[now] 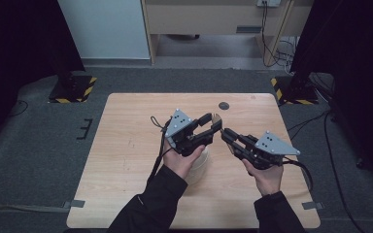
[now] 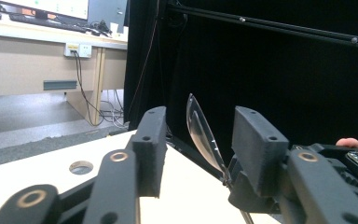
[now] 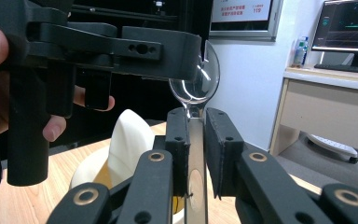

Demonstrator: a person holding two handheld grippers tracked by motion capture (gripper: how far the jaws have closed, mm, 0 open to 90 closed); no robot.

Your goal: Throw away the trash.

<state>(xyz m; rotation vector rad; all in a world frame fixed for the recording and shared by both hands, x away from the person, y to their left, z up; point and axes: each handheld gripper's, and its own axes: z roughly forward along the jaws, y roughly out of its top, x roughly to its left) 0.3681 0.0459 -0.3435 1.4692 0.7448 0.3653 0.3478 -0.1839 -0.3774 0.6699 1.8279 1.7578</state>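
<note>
Above the table (image 1: 126, 160), in the high view, both hands meet near the centre: the left gripper (image 1: 215, 124) points right with its jaws spread around the bowl of a spoon (image 1: 216, 118), while the right gripper (image 1: 227, 135) points left with its jaws drawn together on the spoon's handle; a white, shell-like container (image 1: 199, 165) lies on the wood just beneath the left hand (image 1: 180, 162), largely covered by it. Judged from this arrangement, a hand-over of the spoon is under way: the right claw has its hold, the left claw has been brought round the bowl end, and what is left is for the left to clamp and the right to let go. Along the left gripper view, the spoon (image 2: 203, 133) stands edge-on between the two black pads (image 2: 151, 149), with a clear gap on either side, so the left claw is open and not yet gripping; the handle's lower end is cut off behind the jaw parts, and a fingertip (image 2: 352, 142) of the other hand shows at the right edge. Along the right gripper view, the handle (image 3: 196, 163) is pinched flat between the closed pads and rises to the spoon bowl (image 3: 196, 86), whose upper left is masked by the left gripper's jaw (image 3: 161, 51); whether that jaw touches the metal cannot be told here. Behind, the white container (image 3: 128, 140) shows something yellowish inside, too hidden to identify, and its base is cut off by the jaws
</note>
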